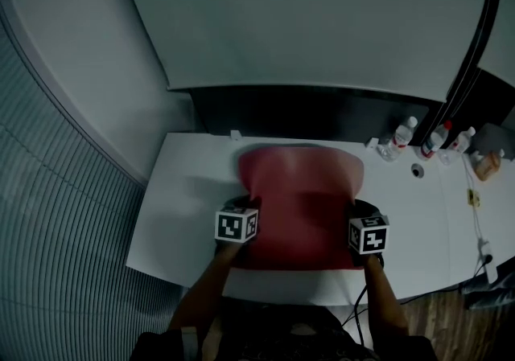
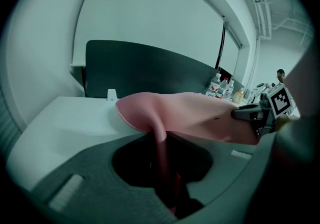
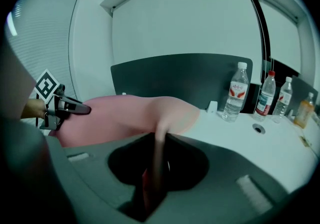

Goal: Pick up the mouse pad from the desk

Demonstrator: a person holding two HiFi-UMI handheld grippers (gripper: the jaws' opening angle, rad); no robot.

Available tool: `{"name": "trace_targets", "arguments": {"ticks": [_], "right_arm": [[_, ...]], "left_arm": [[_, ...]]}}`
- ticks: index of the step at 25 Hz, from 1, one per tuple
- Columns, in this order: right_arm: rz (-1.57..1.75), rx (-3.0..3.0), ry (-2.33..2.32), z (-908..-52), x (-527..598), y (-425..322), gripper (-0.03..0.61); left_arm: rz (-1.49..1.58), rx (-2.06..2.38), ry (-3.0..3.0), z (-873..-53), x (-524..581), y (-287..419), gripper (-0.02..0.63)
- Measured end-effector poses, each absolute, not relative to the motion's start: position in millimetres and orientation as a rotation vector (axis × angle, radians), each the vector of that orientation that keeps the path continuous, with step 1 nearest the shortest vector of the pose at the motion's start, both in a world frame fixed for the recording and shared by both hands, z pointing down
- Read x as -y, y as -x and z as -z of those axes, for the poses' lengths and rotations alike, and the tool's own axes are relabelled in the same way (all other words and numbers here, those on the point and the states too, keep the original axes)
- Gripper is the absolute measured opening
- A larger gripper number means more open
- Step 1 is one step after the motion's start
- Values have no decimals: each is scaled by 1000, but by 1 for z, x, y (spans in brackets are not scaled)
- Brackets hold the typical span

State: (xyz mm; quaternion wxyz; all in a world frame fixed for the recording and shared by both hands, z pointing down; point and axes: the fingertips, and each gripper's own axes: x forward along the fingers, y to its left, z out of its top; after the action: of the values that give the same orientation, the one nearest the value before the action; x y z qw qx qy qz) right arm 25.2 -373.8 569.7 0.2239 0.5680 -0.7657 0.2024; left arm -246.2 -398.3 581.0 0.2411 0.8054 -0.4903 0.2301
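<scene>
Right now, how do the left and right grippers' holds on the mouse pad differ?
The left gripper clamps the mouse pad by its left edge, the right gripper by its right edge. Bottles stand on the desk beyond the right gripper, none by the left gripper. Both are shut on it.

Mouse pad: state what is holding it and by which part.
The left gripper is shut on the left edge of the pink mouse pad, and the right gripper is shut on its right edge.
</scene>
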Motion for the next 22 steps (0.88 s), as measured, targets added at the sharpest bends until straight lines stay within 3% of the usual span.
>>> {"name": "trace_targets", "arguments": {"ticks": [22], "right_arm": [[-349, 2185, -1703, -487, 345, 2, 69]], "left_arm": [[-469, 1449, -2365, -492, 377, 261, 71]]}}
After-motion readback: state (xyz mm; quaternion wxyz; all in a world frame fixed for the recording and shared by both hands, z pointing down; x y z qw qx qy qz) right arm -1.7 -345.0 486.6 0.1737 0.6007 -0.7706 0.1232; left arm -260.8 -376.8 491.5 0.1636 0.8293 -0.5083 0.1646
